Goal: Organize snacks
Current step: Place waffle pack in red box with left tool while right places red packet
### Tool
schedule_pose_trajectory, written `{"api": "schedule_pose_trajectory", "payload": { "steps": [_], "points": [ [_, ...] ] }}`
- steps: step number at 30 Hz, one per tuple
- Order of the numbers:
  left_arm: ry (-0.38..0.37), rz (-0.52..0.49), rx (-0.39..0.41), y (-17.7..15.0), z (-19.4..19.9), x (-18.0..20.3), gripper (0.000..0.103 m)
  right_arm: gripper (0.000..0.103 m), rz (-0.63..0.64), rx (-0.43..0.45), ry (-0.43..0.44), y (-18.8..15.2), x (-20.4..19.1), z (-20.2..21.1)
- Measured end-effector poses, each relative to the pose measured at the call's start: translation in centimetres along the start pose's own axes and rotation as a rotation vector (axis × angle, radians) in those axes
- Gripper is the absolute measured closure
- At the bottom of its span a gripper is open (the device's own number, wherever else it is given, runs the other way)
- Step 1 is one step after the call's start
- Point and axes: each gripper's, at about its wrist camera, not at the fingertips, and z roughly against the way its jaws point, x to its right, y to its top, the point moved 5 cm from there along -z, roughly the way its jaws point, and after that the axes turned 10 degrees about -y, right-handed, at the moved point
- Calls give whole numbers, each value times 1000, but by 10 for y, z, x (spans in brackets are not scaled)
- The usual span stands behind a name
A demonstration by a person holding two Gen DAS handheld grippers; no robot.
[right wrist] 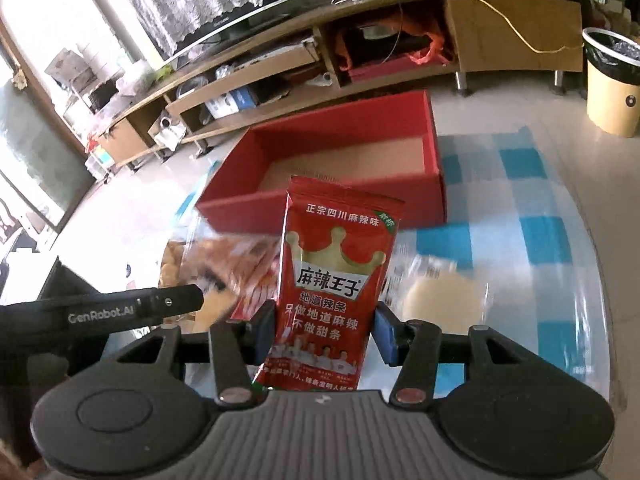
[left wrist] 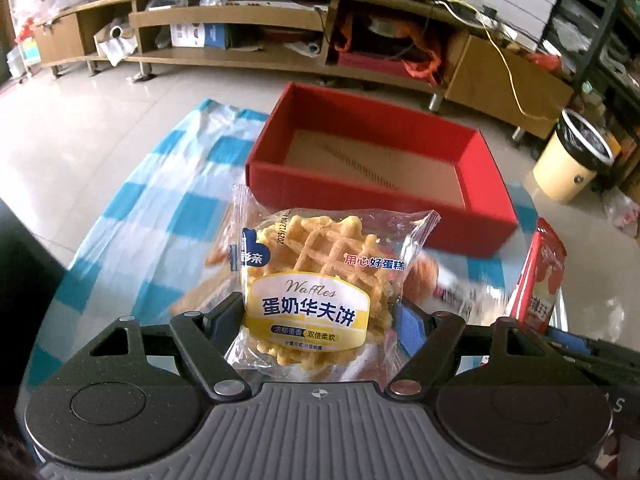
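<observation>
My left gripper (left wrist: pixel 320 316) is shut on a clear waffle packet (left wrist: pixel 316 280) with a yellow label, held above the checked tablecloth. My right gripper (right wrist: pixel 324 332) is shut on a red spicy-strip packet (right wrist: pixel 332 280), held upright. That red packet also shows at the right edge of the left wrist view (left wrist: pixel 540 280). An open red box (left wrist: pixel 496 200) with a bare cardboard floor stands just beyond both packets; it also shows in the right wrist view (right wrist: pixel 320 204). The left gripper's body (right wrist: pixel 100 312) shows at the left of the right wrist view.
More snack packets lie blurred on the blue-and-white cloth (left wrist: pixel 160 208): bread-like ones (right wrist: pixel 224 264) and a pale round one (right wrist: pixel 440 292). A long wooden TV bench (left wrist: pixel 240 16) runs behind. A cream bin (left wrist: pixel 572 160) stands on the floor at right.
</observation>
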Motion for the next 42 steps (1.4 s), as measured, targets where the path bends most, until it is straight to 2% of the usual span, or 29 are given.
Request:
{"api": "schedule_pose_trajectory", "payload": {
  "steps": [16, 24, 31, 42],
  "points": [
    [10, -1, 73, 84, -43, 27, 21, 54, 0, 74, -35, 98, 1, -36],
    [46, 2, 74, 107, -73, 24, 21, 54, 17, 84, -73, 136, -2, -67],
    [100, -25, 57, 116, -99, 19, 21, 54, 52, 66, -96, 146, -6, -96],
    [127, -34, 12, 115, -120, 12, 20, 54, 93, 12, -139, 142, -1, -132]
  ]
}}
